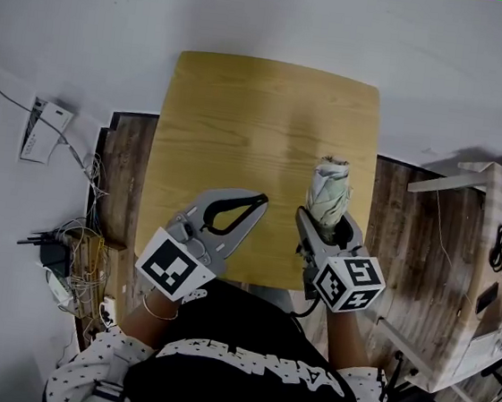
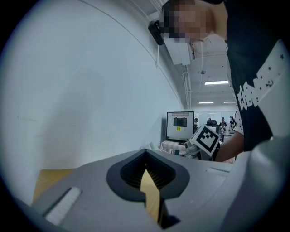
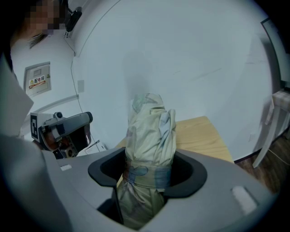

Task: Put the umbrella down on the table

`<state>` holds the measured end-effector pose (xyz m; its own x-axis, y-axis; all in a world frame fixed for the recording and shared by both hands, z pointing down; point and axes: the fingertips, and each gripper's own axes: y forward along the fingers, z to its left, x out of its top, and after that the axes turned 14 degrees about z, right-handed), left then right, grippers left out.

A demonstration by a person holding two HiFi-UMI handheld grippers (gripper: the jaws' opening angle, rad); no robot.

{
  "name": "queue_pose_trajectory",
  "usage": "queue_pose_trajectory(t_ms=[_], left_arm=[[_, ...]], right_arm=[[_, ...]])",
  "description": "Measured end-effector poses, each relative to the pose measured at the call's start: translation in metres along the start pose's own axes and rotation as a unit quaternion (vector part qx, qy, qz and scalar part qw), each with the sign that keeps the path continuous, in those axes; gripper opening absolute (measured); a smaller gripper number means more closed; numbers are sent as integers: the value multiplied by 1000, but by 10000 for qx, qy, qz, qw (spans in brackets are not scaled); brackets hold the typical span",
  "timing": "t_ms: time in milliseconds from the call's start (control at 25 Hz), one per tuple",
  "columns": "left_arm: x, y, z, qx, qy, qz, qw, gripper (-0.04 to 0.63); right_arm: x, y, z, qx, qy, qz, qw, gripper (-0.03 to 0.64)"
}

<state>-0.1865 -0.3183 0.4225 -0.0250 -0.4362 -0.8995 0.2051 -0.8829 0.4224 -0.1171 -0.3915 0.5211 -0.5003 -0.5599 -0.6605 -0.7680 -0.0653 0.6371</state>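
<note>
The wooden table (image 1: 243, 114) has a pale oak top with rounded corners, and its far edge sits against a white wall (image 1: 281, 19). Dark plank floor (image 1: 129, 164) shows on the table's left and right sides. Left of the table lie a tangle of cables (image 1: 73, 256) and a power strip (image 1: 57, 286), with a white box (image 1: 45, 130) on the wall above them. A light wooden rack (image 1: 473, 266) stands right of the table.

The right gripper (image 1: 327, 227) is over the table's near right part, its jaws clamped around a folded pale-green umbrella (image 1: 329, 186). The bundle is bound by its strap and points toward the table's far edge. Whether it touches the top cannot be told.

The left gripper (image 1: 260, 201) is over the table's near edge, left of the umbrella. Its jaws are closed tip to tip with nothing between them.
</note>
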Motion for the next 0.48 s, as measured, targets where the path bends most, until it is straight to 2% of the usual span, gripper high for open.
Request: queue_pose_trajectory(t_ms=[480], left_arm=[[-8,-7,11,133,-33,40,9999,2]], right_arm=[[-11,22,-5,-76,4,230,9997,288]])
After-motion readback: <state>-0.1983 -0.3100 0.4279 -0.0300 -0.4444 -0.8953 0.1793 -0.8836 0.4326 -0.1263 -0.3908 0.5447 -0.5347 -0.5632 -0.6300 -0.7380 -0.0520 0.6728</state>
